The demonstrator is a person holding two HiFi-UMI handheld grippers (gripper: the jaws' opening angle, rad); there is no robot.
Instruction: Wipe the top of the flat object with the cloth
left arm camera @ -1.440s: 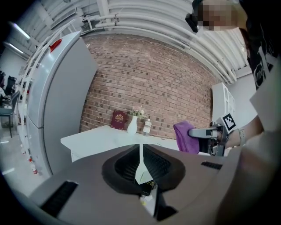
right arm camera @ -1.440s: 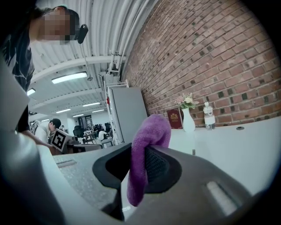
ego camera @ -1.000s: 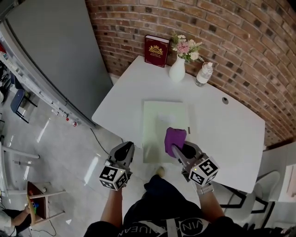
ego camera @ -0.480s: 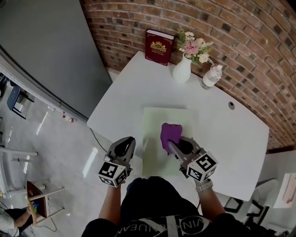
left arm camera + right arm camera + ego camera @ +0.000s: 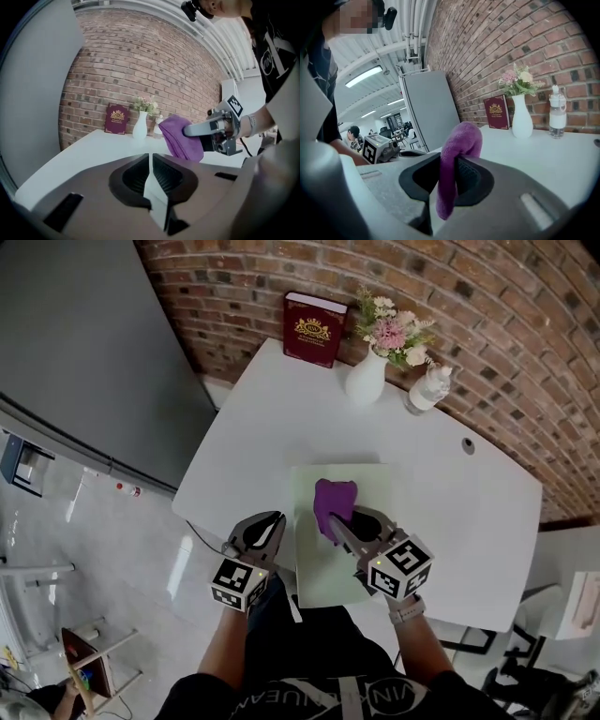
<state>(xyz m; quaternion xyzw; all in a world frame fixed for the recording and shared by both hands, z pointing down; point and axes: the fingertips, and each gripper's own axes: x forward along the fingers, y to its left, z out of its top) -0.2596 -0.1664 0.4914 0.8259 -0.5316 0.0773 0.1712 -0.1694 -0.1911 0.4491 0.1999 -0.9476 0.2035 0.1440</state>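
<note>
Your right gripper (image 5: 339, 521) is clamped on a fold of the purple cloth (image 5: 332, 501), which hangs over the far half of the pale green mat (image 5: 323, 573); your left gripper (image 5: 270, 524) sits closed and empty just left of the mat. Nothing pins the mat, so a firm stroke could drag it across the white table (image 5: 272, 418), or pull the cloth free.

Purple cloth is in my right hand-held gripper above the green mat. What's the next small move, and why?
Probably lower the right hand-held gripper until the purple cloth lies on the green mat: the cloth is clamped and hangs over the mat, seemingly not pressed down yet.
</note>
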